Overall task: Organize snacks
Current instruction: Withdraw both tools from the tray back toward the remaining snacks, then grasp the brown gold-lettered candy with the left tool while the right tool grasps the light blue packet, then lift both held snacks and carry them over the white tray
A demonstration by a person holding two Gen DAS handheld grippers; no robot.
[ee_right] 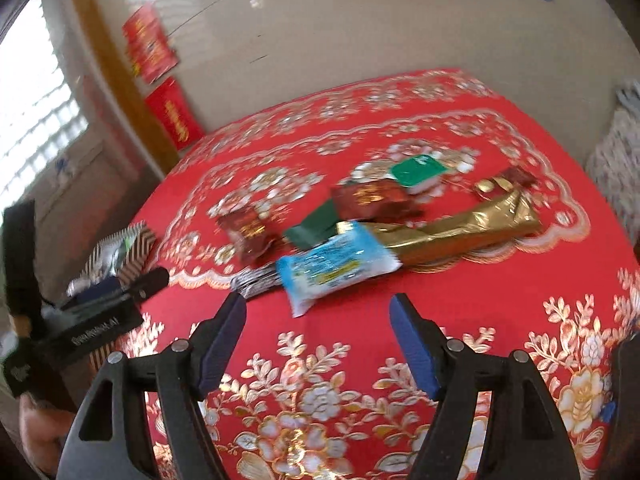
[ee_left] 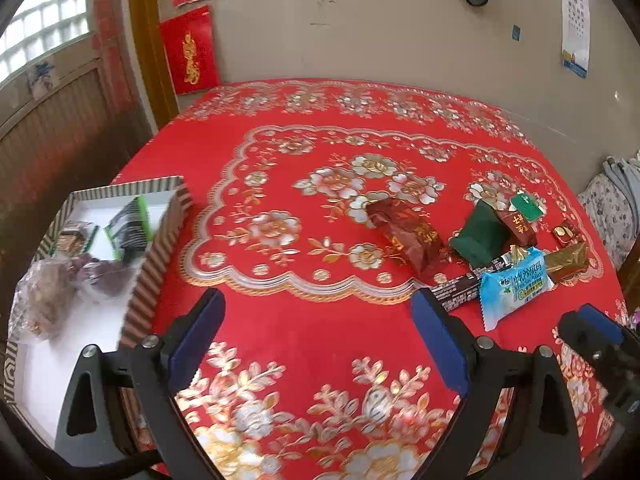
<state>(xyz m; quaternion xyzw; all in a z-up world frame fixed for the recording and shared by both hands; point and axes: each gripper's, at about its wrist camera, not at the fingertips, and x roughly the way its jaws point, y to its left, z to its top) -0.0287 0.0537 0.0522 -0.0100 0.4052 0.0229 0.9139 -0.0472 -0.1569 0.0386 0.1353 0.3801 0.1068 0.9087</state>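
Observation:
A striped box (ee_left: pixel 156 240) with a white inside sits at the table's left and holds several snack packs. Loose snacks lie on the red tablecloth: a dark red pack (ee_left: pixel 408 236), a green pack (ee_left: pixel 478 234), a light blue pack (ee_left: pixel 514 284), a gold pack (ee_left: pixel 568 260) and a dark bar (ee_left: pixel 460 290). My left gripper (ee_left: pixel 318 306) is open and empty, between the box and the pile. My right gripper (ee_right: pixel 318 308) is open and empty, just in front of the blue pack (ee_right: pixel 336 268) and a long gold pack (ee_right: pixel 460 228).
The red flowered tablecloth (ee_left: pixel 320 340) covers the whole table, with a beige wall behind. The right gripper's body (ee_left: pixel 600 340) shows at the right edge of the left wrist view. The left gripper (ee_right: pixel 80 320) stands beside the striped box (ee_right: pixel 120 256) in the right wrist view.

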